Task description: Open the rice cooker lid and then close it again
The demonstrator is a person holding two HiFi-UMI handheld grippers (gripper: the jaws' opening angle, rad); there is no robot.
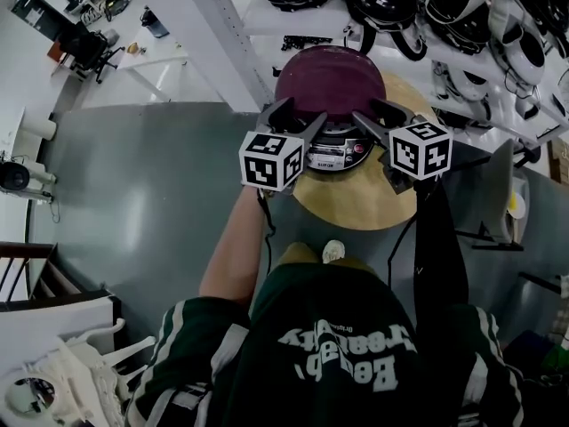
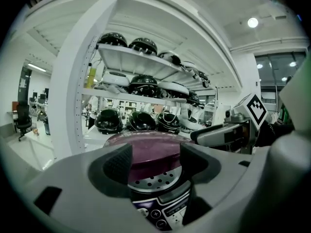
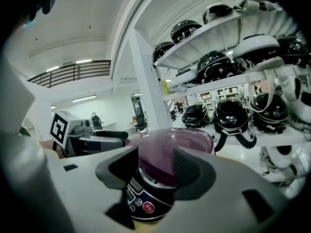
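Round wooden table [image 1: 356,201] stands on a grey floor [image 1: 151,194] right in front of the person, and both grippers are held over its near part. The left gripper [image 1: 298,118] and the right gripper [image 1: 380,114] are side by side, near each other, and both point forward and a little down. The jaws of each one stand clearly apart and nothing is pressed between the pads.

Just ahead of the two grippers is the rice cooker [image 1: 331,114], which sits on the far half of the table. Its control panel [image 1: 333,156] lies between the two grippers and slightly below their tips. In the left gripper view, the gap of the left gripper [image 2: 155,161] frames the panel and the purple lid [image 2: 148,147] beyond it. In the right gripper view, the right gripper [image 3: 156,168] frames the same lid, a bit to its left. The lid lies down flat on the body. If the tips touch the cooker I cannot tell.

Behind the cooker, farther from the grippers, white shelves [image 2: 136,62] carry rows of dark helmets [image 2: 141,85].
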